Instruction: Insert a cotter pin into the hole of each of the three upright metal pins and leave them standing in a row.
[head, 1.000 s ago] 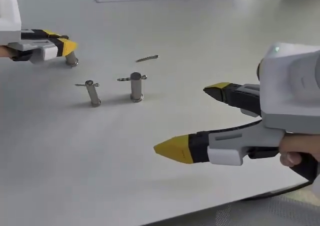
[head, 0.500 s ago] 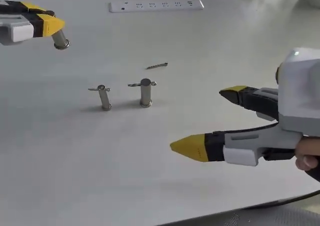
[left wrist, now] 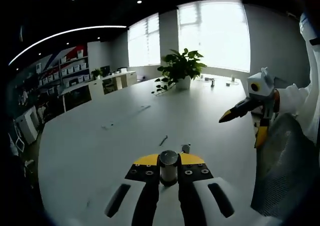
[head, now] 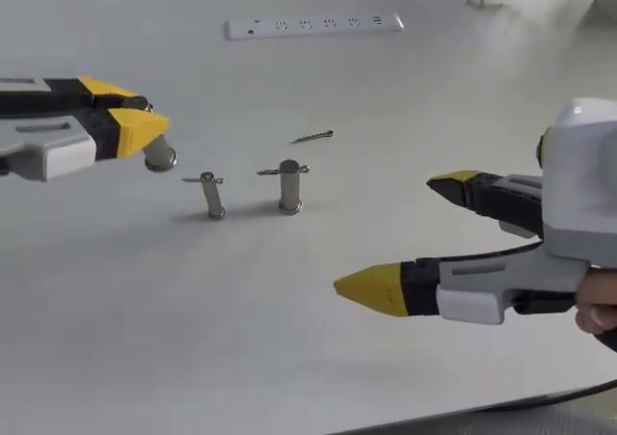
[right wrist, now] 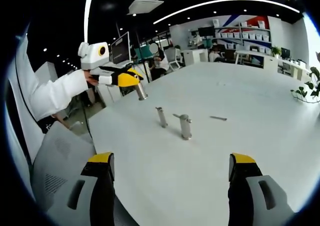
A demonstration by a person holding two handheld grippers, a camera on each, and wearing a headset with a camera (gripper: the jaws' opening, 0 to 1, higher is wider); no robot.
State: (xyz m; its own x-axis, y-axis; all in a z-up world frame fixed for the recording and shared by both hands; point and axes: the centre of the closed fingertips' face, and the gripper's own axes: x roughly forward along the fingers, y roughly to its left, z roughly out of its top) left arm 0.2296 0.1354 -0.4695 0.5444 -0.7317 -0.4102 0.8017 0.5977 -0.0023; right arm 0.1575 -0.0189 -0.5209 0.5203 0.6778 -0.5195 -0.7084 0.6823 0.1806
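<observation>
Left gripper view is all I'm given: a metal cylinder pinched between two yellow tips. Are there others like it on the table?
Observer: Yes. The head view shows two more metal pins standing upright side by side, a thinner pin and a thicker pin.
Operator: Is anything stuck into them?
Observer: Yes. A cotter pin runs crosswise through the top of the thinner pin, and a second cotter pin runs through the top of the thicker pin.
</observation>
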